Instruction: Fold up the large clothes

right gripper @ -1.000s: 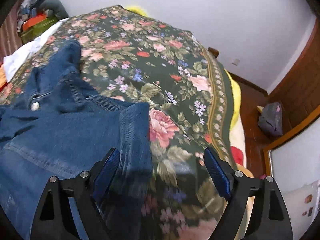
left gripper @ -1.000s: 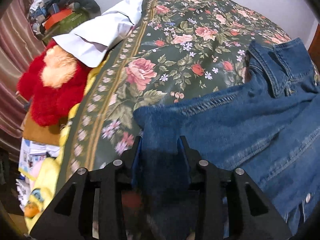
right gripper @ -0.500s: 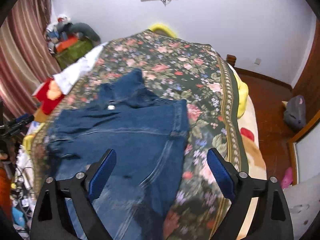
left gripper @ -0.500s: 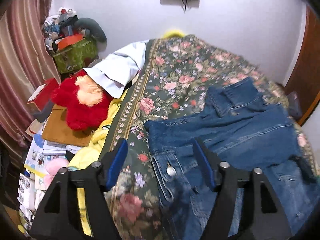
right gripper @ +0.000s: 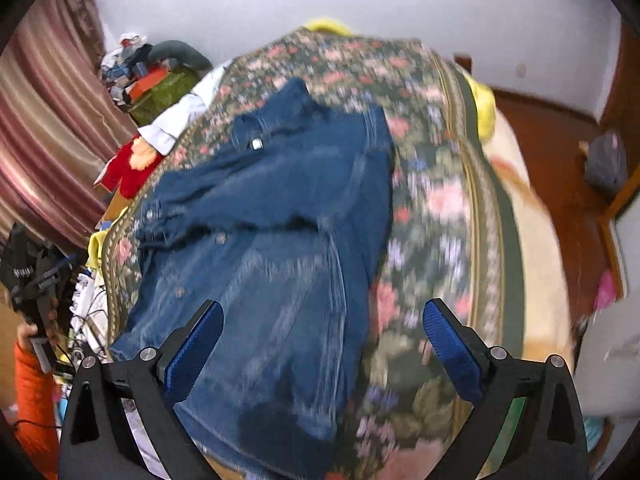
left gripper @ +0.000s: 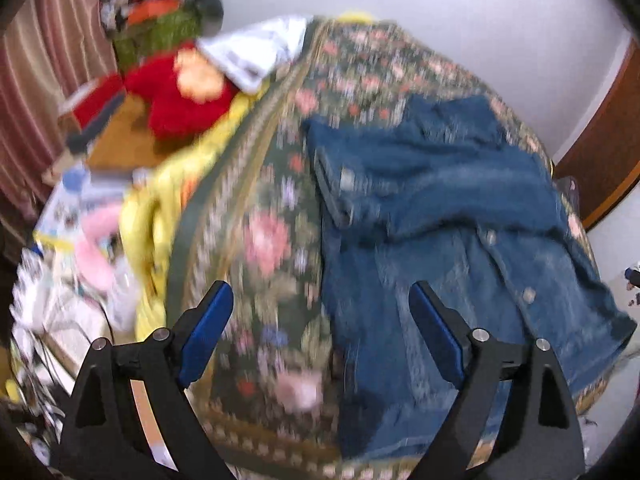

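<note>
- Ahead of our left gripper [left gripper: 320, 320] lies the floral bedspread [left gripper: 276, 184]; a white wall [right gripper: 400, 12] beyond.
- The denim jacket [right gripper: 280, 200] lies folded there, below both grippers.
- Our right gripper [right gripper: 322, 336] and the left have just been opening; the 2 stand spread, empty.

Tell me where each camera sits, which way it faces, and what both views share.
Left wrist: rides the left claw, angled down at the floral bedspread's left edge and bedside clutter; only its open fingers show.
Right wrist: rides the right claw, angled down over the bed; an orange sleeve shows at left.
Shared: denim jacket, red plush toy.
</note>
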`<state>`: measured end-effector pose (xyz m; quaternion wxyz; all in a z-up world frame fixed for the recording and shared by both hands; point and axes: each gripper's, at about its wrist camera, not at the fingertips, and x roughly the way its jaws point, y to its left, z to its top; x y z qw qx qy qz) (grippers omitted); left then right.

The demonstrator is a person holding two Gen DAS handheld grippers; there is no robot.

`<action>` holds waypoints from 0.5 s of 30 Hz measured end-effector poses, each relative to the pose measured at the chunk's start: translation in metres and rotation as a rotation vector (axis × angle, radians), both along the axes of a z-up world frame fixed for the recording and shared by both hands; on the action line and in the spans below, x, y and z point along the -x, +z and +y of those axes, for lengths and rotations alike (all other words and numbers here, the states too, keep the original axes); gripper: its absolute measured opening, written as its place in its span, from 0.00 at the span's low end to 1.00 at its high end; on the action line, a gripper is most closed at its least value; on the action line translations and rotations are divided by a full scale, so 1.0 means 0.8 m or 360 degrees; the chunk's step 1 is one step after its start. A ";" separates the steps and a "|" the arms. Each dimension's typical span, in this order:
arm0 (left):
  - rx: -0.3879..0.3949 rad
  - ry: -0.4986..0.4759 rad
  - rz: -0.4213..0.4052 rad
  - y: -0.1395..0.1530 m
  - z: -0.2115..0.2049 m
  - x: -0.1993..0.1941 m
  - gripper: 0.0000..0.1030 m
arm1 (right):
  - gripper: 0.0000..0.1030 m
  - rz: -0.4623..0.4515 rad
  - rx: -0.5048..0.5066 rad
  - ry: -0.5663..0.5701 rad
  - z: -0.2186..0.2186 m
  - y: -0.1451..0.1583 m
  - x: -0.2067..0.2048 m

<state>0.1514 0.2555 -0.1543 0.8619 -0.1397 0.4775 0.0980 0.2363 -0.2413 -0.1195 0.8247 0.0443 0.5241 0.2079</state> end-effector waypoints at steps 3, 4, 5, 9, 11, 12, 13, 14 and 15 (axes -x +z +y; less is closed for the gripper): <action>0.0138 0.0010 0.0110 -0.042 -0.004 0.021 0.87 | 0.97 0.0094 -0.0062 -0.0036 -0.008 -0.025 0.011; 0.0196 0.0014 0.0133 -0.054 -0.006 0.027 0.87 | 0.96 0.0135 -0.0085 -0.0047 -0.010 -0.035 0.016; 0.0258 0.0017 0.0160 -0.065 -0.009 0.032 0.87 | 0.95 0.0159 -0.0098 -0.0056 -0.011 -0.042 0.019; 0.0472 0.0024 0.0219 -0.104 -0.023 0.046 0.87 | 0.79 0.0238 -0.0157 -0.0059 -0.009 -0.060 0.033; 0.0589 0.0027 0.0227 -0.118 -0.030 0.051 0.87 | 0.68 0.0251 -0.0185 -0.0050 -0.008 -0.064 0.038; 0.0633 0.0021 0.0221 -0.122 -0.032 0.052 0.87 | 0.66 0.0251 -0.0198 -0.0048 -0.007 -0.065 0.040; 0.0677 0.0020 0.0212 -0.127 -0.035 0.054 0.87 | 0.61 0.0242 -0.0220 -0.0039 -0.006 -0.066 0.043; 0.0701 0.0026 0.0211 -0.131 -0.038 0.055 0.87 | 0.55 0.0237 -0.0239 -0.0031 -0.005 -0.066 0.045; 0.0730 0.0031 0.0215 -0.136 -0.041 0.055 0.86 | 0.53 0.0234 -0.0256 -0.0024 -0.004 -0.066 0.047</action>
